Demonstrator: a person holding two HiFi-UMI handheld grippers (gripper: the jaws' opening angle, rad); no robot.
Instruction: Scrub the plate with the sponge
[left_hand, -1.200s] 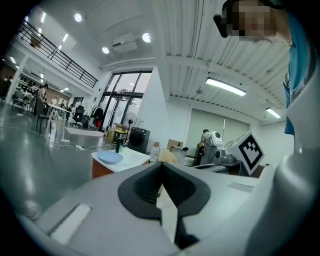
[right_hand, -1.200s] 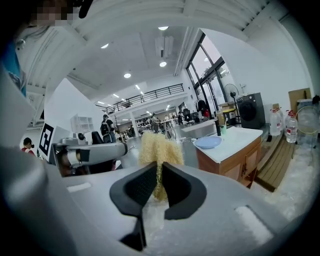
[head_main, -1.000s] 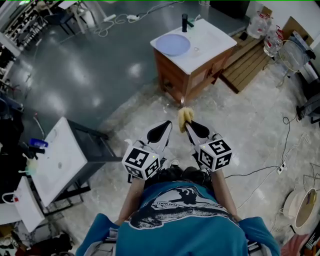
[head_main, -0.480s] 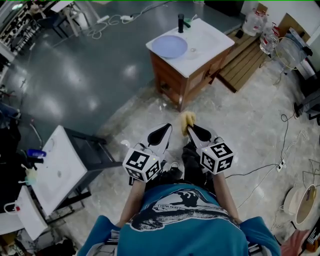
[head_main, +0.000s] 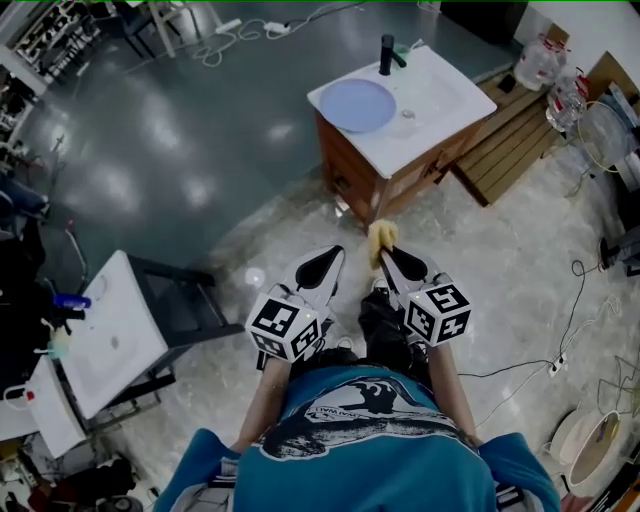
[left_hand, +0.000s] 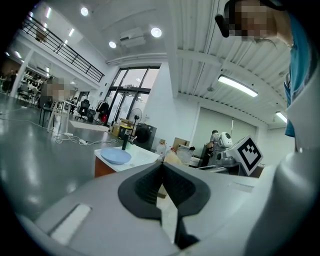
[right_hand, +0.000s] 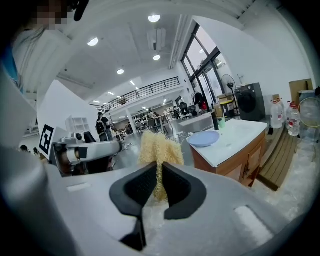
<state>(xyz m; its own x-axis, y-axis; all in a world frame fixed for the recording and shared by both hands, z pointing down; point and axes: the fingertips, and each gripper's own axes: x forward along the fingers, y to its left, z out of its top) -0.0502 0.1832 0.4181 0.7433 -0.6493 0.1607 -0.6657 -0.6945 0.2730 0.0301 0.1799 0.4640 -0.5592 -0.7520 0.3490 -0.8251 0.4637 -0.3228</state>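
A pale blue plate (head_main: 358, 105) lies on the white top of a wooden sink cabinet (head_main: 430, 110), well ahead of both grippers; it also shows as the plate (left_hand: 115, 156) and the plate (right_hand: 202, 138) in the two gripper views. My right gripper (head_main: 384, 252) is shut on a yellow sponge (head_main: 381, 236), whose fibrous top (right_hand: 157, 150) sticks up above the jaws. My left gripper (head_main: 331, 255) is shut with nothing between its pads and hangs beside the right one, at waist height over the floor.
A black tap (head_main: 386, 52) stands at the back of the cabinet top. A second white sink unit (head_main: 110, 335) on a dark frame is at the left. Wooden pallets (head_main: 505, 145), water bottles (head_main: 560, 70) and floor cables (head_main: 570, 330) lie to the right.
The sink cabinet with the plate has shifted slightly right in the head view. Both grippers keep their pose, the sponge still held in the right one.
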